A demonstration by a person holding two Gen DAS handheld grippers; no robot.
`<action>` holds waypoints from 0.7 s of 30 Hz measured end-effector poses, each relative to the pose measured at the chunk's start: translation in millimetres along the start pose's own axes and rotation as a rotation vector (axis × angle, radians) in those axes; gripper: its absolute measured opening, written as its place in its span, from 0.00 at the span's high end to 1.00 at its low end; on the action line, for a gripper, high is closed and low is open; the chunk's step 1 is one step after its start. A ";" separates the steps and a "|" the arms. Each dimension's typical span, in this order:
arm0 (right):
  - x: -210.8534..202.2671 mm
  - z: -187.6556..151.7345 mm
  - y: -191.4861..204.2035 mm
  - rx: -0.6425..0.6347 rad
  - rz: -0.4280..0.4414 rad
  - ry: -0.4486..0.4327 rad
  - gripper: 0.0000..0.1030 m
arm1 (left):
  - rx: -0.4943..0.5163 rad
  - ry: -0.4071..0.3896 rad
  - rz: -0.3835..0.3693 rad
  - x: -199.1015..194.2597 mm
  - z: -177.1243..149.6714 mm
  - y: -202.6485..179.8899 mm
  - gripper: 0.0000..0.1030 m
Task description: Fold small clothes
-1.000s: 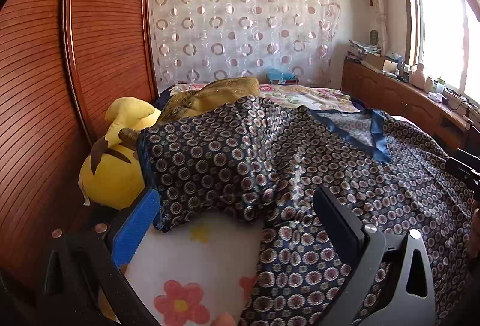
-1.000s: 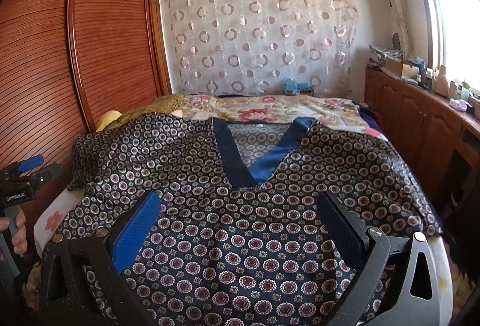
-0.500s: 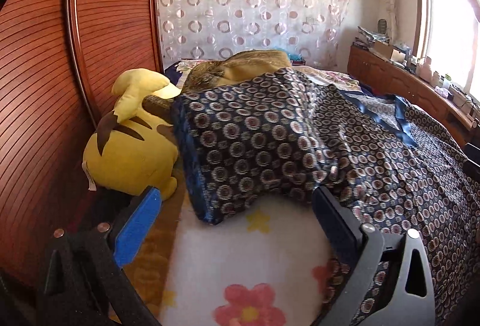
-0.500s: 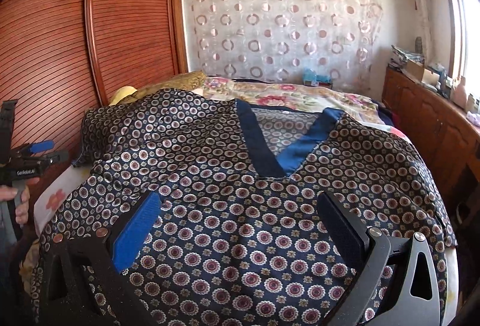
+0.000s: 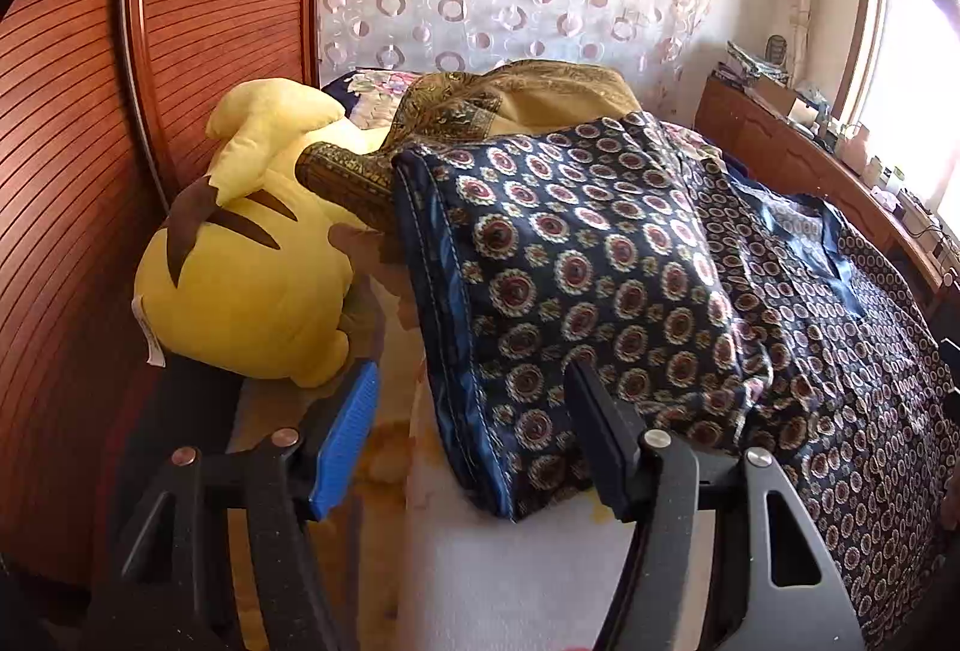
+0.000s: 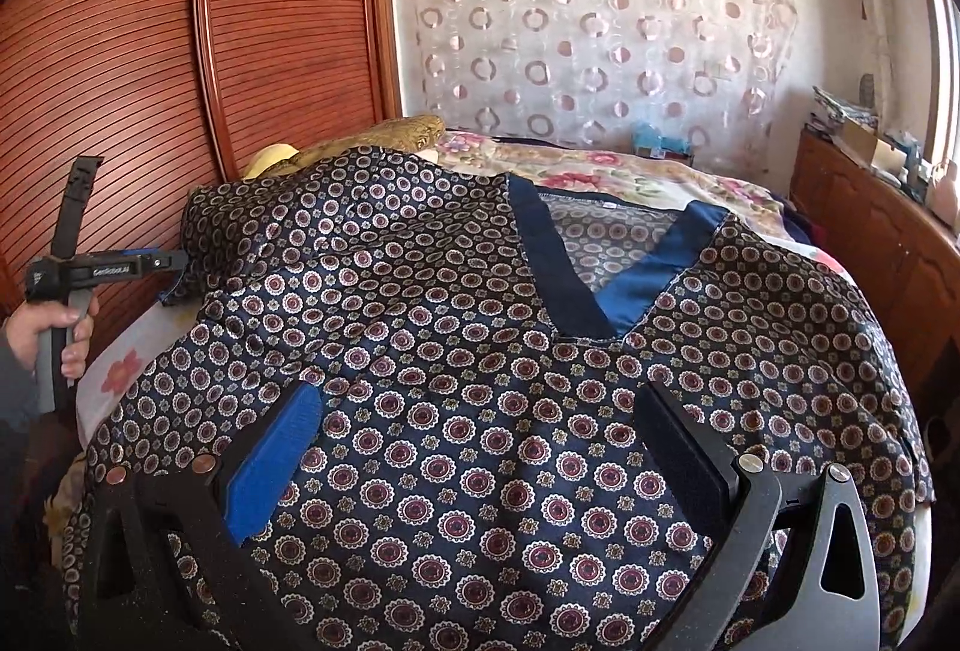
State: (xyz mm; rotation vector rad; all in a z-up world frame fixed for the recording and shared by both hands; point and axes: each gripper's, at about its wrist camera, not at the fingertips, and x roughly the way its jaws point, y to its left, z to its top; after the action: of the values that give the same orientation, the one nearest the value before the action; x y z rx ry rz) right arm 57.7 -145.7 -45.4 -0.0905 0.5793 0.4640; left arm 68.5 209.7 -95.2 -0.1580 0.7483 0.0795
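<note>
The navy circle-patterned satin top (image 6: 540,381) lies spread on the bed (image 5: 510,579). The left tool (image 5: 474,441) is closing around its sleeve hem, not yet pinching; the right tool (image 6: 480,465) hovers wide. Slippery fabric may slide free, I judge.

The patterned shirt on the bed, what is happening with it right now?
A person is folding a navy patterned shirt spread on a bed. The left gripper is closing around the sleeve's hemmed end, which lies between its jaws; the pads do not press on it yet. The right gripper hovers open over the shirt's front. A yellow plush toy lies beside the sleeve.
</note>
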 end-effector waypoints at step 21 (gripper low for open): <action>5.0 0.2 -3.8 0.004 0.001 0.013 0.00 | 0.118 -0.085 -0.126 -39.5 25.9 -40.9 0.97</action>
State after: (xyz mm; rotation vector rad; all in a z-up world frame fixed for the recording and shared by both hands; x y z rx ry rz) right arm 63.2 -147.1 -48.2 -0.0893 0.5926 0.4639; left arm 62.3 173.2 -44.9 -0.0886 0.6550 -0.0770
